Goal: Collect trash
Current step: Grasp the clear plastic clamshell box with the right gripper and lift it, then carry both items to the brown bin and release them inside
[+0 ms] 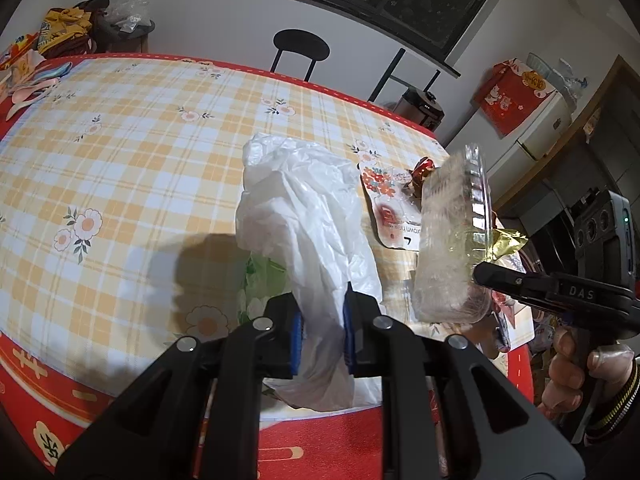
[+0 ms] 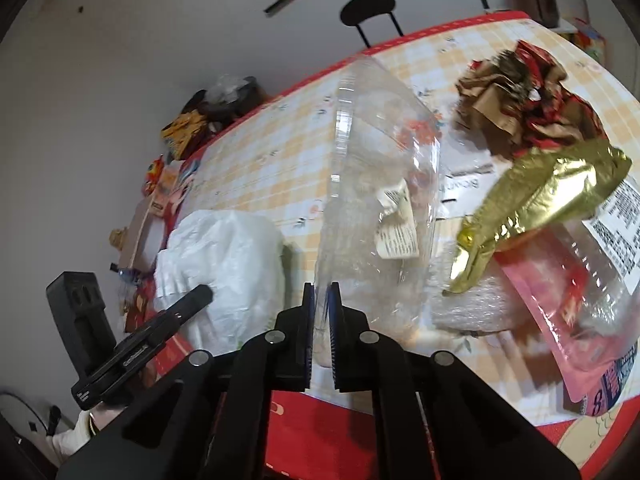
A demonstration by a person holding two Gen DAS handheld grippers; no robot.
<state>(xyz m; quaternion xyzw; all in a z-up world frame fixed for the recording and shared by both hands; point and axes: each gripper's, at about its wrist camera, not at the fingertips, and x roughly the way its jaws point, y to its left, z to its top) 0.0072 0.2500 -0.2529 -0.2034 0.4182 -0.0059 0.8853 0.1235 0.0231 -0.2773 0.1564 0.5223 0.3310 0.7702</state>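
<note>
Blur smears the clear plastic container, its contents unreadable. Right gripper angles downward, jaws pinching its rim above the desk. Left gripper tilts down too, jaws clamped on a white plastic bag. Gold wrapper lies right, chair far.

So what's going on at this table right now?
A person is clearing trash off the checked tablecloth with a handheld gripper in each hand. The left gripper is clamped on a white plastic bag. The right gripper has pinched the rim of a clear plastic container and holds it tilted beside the bag. A gold foil wrapper and crumpled red and brown paper are on the table.
</note>
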